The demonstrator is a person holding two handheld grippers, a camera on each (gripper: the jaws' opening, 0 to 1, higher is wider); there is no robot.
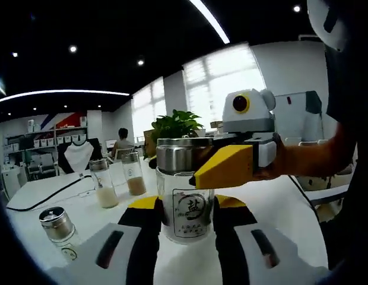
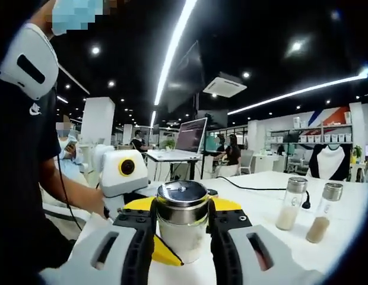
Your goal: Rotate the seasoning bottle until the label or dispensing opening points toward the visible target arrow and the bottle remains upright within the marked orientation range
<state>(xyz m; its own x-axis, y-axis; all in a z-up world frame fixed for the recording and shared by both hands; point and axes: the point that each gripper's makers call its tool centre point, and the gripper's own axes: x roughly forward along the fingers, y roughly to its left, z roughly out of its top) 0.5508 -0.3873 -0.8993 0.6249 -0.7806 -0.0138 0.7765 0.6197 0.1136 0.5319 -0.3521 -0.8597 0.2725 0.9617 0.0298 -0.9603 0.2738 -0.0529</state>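
The seasoning bottle [image 1: 187,209] is a clear glass jar with a steel lid [image 1: 181,155] and a printed label that faces the left gripper view. It stands upright on the white table [image 1: 291,202]. My left gripper [image 1: 187,217] is shut on the glass body, one black-and-yellow jaw on each side. The right gripper reaches in from the right, and one of its yellow fingers [image 1: 225,166] presses on the lid. In the right gripper view, my right gripper [image 2: 182,228] is shut around the lid [image 2: 182,200] of the bottle [image 2: 181,240].
Two tall bottles of pale and brown powder [image 1: 104,185] [image 1: 134,175] stand left of centre, with a small steel-capped jar [image 1: 58,228] nearer. A black cable [image 1: 47,199] crosses the table. A person's arm [image 2: 65,190] holds the left gripper. A laptop [image 2: 190,136] sits behind.
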